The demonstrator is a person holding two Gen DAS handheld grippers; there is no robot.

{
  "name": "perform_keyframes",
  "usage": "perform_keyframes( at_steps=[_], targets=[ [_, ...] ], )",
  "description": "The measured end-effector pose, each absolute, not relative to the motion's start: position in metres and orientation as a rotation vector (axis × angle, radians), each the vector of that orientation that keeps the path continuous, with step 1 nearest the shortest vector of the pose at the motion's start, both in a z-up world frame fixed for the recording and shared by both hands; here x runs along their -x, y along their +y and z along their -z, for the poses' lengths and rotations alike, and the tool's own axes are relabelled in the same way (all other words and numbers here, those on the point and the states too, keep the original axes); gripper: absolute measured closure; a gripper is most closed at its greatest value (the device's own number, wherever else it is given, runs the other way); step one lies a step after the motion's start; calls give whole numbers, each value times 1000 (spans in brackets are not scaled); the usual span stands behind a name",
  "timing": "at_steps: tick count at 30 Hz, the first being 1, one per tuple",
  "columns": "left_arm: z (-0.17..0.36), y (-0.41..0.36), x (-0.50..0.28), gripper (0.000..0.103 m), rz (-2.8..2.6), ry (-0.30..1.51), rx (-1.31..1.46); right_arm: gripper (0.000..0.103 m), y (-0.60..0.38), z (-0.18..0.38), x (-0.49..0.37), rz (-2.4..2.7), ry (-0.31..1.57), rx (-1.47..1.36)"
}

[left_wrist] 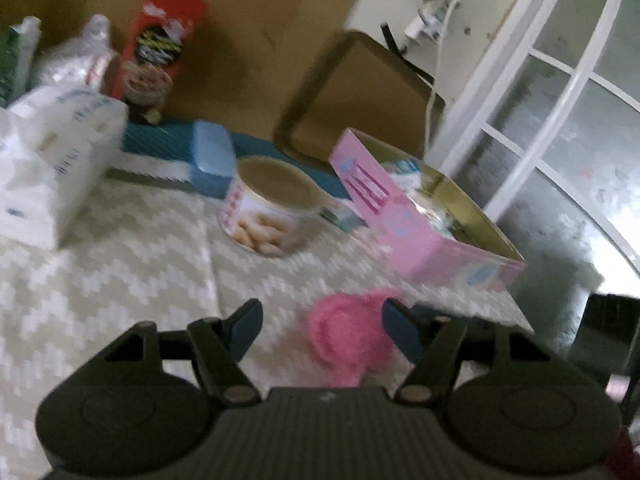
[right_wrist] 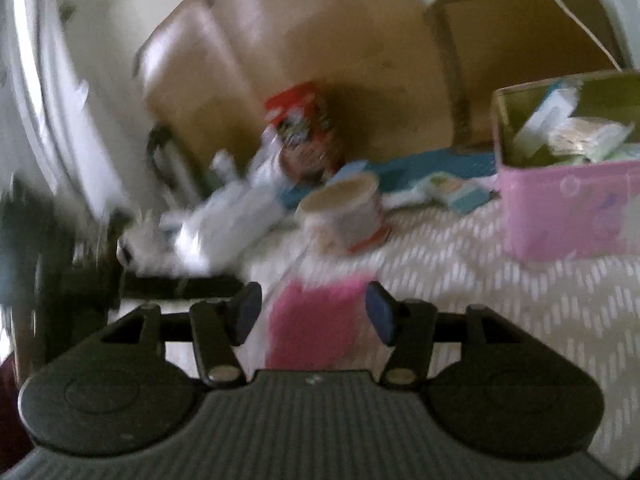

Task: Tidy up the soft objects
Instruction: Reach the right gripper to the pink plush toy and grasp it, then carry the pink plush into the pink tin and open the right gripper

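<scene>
A pink fluffy soft object (left_wrist: 350,340) lies on the zigzag cloth (left_wrist: 132,276), between the fingers of my open left gripper (left_wrist: 322,326), nearer the right finger. In the blurred right wrist view a pink soft object (right_wrist: 314,320) sits between the fingers of my open right gripper (right_wrist: 314,312); I cannot tell if the pads touch it. An open pink box (left_wrist: 424,228) holds several soft packets; it also shows in the right wrist view (right_wrist: 568,208) at the right.
A round biscuit tin (left_wrist: 268,208) stands mid-table. A white tissue pack (left_wrist: 52,168) lies at the left, a blue container (left_wrist: 212,156) and a red box (left_wrist: 160,48) behind. Cardboard sheets (left_wrist: 360,96) lean on the wall. A window (left_wrist: 560,112) is at the right.
</scene>
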State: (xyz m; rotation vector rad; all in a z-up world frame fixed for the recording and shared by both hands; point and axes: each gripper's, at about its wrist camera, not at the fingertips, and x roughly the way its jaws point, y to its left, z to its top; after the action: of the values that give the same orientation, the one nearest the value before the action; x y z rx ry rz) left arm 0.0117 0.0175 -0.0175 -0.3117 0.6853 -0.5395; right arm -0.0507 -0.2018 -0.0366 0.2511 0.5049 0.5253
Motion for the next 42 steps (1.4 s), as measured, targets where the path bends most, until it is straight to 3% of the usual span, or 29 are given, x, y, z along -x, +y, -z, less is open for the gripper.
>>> perform_keyframes(
  at_steps=[4, 5, 6, 7, 9, 12, 20, 27, 28, 30, 31, 42],
  targets=[
    [22, 1, -15, 36, 586, 735, 311, 43, -175, 51, 54, -522, 523, -99],
    [24, -4, -17, 40, 591, 746, 301, 43, -171, 53, 49, -517, 533, -97],
    [27, -9, -17, 51, 590, 759, 287, 46, -168, 57, 43, -525, 549, -108],
    [30, -14, -18, 54, 588, 772, 274, 51, -169, 59, 41, -538, 565, -114],
    [37, -26, -21, 55, 600, 812, 254, 74, -164, 62, 39, -509, 544, -60],
    [33, -41, -20, 55, 568, 797, 196, 78, -175, 51, 45, -481, 462, -31],
    [-18, -124, -45, 55, 719, 679, 81, 78, -257, 18, 29, -269, 280, -51],
    [-35, -225, -82, 51, 841, 645, 25, 77, -331, 10, -6, -66, 255, -94],
    [-34, -237, -86, 49, 845, 643, 14, 75, -335, 12, -13, -20, 262, -87],
    [-32, -262, -92, 46, 835, 624, -26, 62, -349, 20, -29, 92, 273, -60],
    [-31, -271, -93, 46, 816, 616, -41, 61, -356, 24, -34, 133, 279, -51],
    [-25, -224, -78, 46, 735, 590, -1, 61, -356, 19, 5, 104, 189, -165]
  ],
)
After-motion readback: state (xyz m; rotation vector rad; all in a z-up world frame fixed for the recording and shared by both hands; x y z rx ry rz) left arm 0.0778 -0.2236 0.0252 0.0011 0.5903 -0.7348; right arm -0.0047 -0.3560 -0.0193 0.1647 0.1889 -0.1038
